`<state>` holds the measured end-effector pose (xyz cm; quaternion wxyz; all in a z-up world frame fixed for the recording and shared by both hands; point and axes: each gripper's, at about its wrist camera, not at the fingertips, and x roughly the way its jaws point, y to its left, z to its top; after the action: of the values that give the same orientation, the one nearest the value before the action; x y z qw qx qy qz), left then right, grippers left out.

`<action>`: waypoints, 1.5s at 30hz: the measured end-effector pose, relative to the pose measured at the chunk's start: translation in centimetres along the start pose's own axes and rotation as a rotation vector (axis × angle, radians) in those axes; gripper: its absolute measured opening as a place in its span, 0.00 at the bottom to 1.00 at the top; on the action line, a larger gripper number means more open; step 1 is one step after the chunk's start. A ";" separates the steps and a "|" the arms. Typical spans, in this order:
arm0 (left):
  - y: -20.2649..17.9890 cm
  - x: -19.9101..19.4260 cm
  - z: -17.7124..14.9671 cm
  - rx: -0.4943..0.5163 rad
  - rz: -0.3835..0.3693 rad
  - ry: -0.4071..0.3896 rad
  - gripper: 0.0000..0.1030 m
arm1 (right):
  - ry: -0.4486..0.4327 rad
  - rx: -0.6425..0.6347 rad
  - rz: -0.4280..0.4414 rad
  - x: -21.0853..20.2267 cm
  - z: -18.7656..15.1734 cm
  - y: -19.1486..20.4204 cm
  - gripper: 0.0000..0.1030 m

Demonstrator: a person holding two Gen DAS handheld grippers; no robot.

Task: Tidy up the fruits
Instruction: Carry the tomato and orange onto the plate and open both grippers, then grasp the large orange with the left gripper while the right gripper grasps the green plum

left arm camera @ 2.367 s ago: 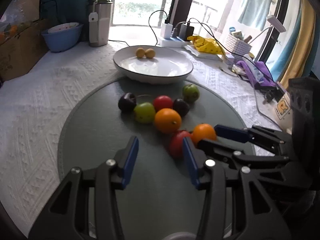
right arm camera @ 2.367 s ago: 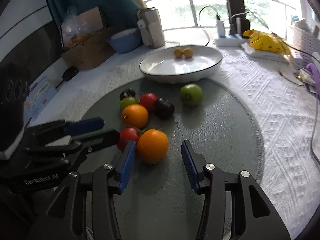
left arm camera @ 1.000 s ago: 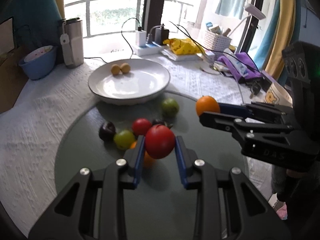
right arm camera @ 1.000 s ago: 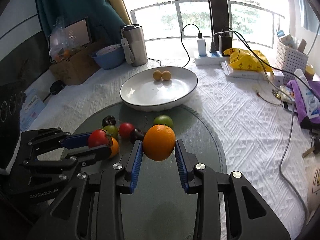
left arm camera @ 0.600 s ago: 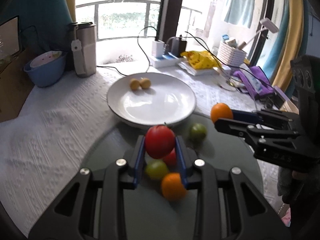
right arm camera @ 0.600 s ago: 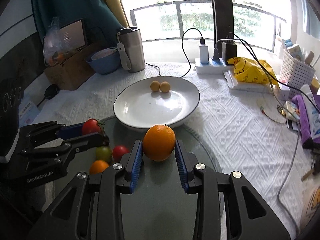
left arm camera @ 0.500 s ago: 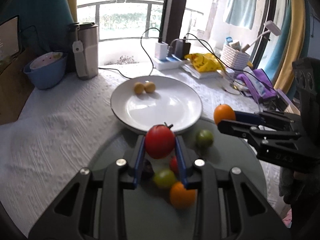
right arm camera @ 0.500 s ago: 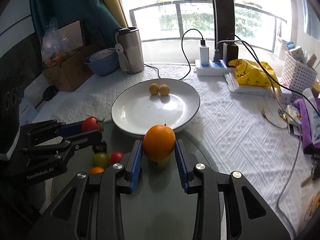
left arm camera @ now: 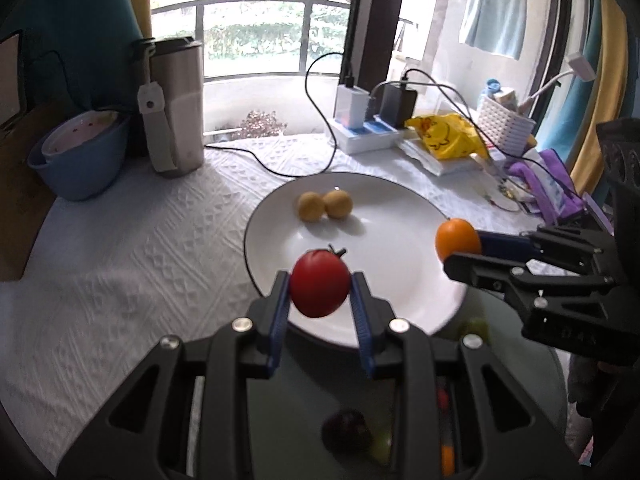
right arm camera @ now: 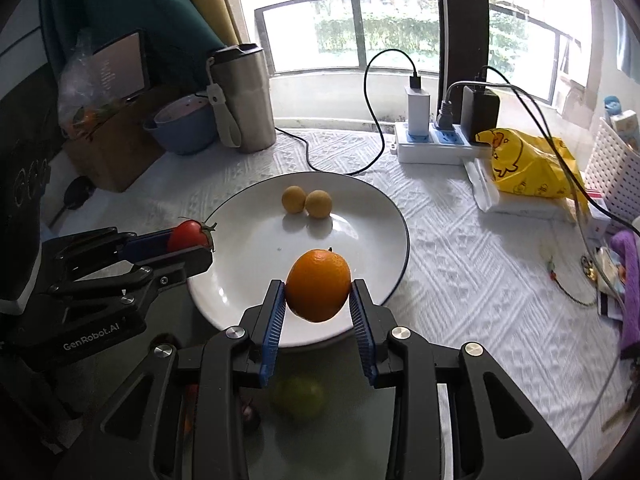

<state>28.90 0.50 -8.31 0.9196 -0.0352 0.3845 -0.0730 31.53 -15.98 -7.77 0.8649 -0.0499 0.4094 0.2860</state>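
Note:
My left gripper [left arm camera: 320, 300] is shut on a red tomato [left arm camera: 319, 283] and holds it above the near left rim of the white plate [left arm camera: 400, 280]. My right gripper [right arm camera: 318, 304] is shut on an orange [right arm camera: 318, 285] and holds it above the plate's [right arm camera: 248, 264] near edge. Two small yellow fruits [left arm camera: 325, 205] lie at the back of the plate. The orange [left arm camera: 457, 237] also shows in the left wrist view, and the tomato [right arm camera: 188, 234] in the right wrist view. A green fruit [right arm camera: 298, 396] and a dark fruit [left arm camera: 346, 430] lie on the grey mat below the grippers, partly hidden.
A steel tumbler [left arm camera: 174, 104] and a blue bowl [left arm camera: 80, 156] stand at the back left. A power strip with chargers and cables [right arm camera: 436, 144], a yellow bag [right arm camera: 528, 164] and a white basket [right arm camera: 616, 176] are at the back right. A cardboard box [right arm camera: 116, 148] is far left.
Both grippers closed on their fruits, lifted them off the mat and carried them forward, to over the plate's near edge. The fruits left on the mat have dropped below the fingers.

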 end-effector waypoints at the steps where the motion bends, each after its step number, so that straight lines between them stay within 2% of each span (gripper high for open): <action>1: 0.1 0.4 0.2 0.000 0.000 0.004 0.30 | 0.004 0.003 -0.002 0.4 0.3 -0.1 0.34; 11: 1.7 3.3 2.1 -0.016 0.015 0.025 0.30 | 0.027 0.000 -0.008 4.0 2.6 -0.5 0.34; 21: 2.0 4.6 2.4 -0.050 0.002 0.047 0.31 | 0.024 0.016 -0.033 5.0 3.2 -1.2 0.34; 29: 1.7 2.0 2.6 -0.061 0.001 -0.003 0.36 | -0.019 0.010 -0.041 2.3 2.9 -0.5 0.34; 32: 1.3 0.5 2.3 -0.070 -0.007 -0.028 0.44 | -0.028 0.013 -0.044 1.1 2.4 -0.3 0.34; 45: -1.3 -4.3 -0.7 -0.061 -0.024 -0.057 0.44 | -0.062 0.046 -0.061 -3.9 -1.2 0.1 0.34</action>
<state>25.33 -0.15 -5.61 0.9276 -0.0700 0.3599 -0.0712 28.69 -18.08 -5.69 0.8865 -0.0337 0.3872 0.2513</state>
